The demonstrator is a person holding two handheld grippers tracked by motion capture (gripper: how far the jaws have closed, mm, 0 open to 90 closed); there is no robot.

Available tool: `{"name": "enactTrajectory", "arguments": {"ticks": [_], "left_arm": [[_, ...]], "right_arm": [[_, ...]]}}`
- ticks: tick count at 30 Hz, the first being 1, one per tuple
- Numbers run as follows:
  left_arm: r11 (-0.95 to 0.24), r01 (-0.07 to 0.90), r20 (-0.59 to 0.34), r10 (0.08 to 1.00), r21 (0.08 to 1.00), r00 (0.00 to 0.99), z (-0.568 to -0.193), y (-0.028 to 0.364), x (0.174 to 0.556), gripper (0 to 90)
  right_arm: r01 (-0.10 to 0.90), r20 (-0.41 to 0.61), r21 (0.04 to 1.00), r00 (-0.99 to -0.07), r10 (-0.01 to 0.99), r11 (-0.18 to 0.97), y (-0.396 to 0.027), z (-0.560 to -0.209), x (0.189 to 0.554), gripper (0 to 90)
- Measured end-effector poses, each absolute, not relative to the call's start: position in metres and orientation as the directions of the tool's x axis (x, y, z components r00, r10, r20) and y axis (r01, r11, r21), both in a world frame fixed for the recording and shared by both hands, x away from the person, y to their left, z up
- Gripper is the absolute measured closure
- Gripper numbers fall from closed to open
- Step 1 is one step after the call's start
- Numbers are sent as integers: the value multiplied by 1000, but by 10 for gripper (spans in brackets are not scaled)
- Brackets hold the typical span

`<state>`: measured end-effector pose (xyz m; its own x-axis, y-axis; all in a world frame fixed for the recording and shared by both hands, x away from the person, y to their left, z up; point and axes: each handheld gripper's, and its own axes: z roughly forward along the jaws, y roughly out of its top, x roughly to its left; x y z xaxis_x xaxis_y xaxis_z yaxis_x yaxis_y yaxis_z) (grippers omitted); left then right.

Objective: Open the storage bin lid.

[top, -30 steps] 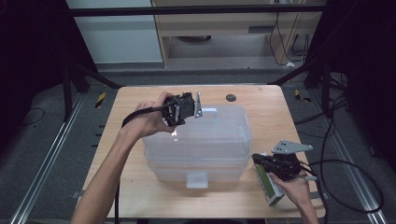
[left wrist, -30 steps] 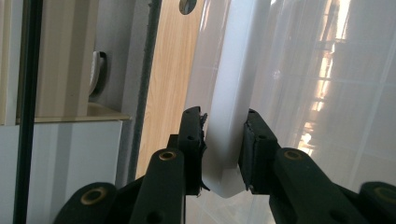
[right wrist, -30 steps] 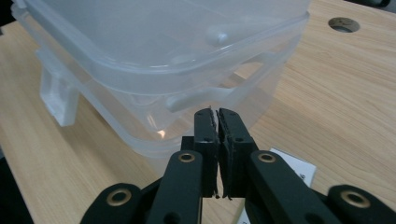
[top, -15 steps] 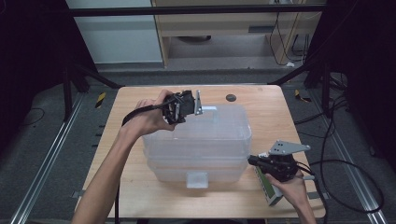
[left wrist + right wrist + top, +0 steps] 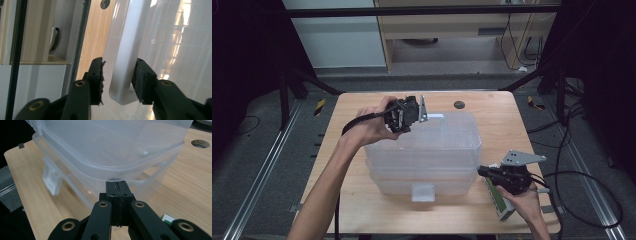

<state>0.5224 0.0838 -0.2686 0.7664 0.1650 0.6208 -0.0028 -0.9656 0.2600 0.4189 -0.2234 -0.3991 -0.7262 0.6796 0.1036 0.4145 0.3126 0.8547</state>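
My left gripper [image 5: 422, 111] at the clear bin's [image 5: 432, 150] far rim, fingers just spreading around its white latch [image 5: 126, 62], bin mid-counter [image 5: 362, 210], my right gripper [image 5: 117, 185] pressed shut against the bin's near corner

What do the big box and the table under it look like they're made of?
Box: looks like translucent frosted plastic; the wood grain shows dimly through its walls and light glints off the glossy lid. Its latch, between the left gripper's jaws, seems opaque white plastic, smooth and shiny. Table: pale wood or wood-look laminate, matte, with visible grain; which one is unclear.
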Motion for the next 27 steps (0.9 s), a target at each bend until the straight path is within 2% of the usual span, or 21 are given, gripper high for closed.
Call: {"name": "enactTrajectory", "arguments": {"ticks": [4, 12, 27], "left_arm": [[-958, -2, 613, 182, 287, 769, -266, 87, 520, 570], [-940, -5, 607, 217, 342, 764, -252, 102, 514, 561], [-856, 52, 566, 384, 514, 729, -240, 142, 498, 591]], "right_arm": [[414, 104, 856, -727, 679, 311, -223, -399, 419, 900], [410, 109, 861, -727, 678, 302, -224, -398, 420, 900], [396, 98, 868, -730, 677, 301, -224, -392, 421, 900]]}}
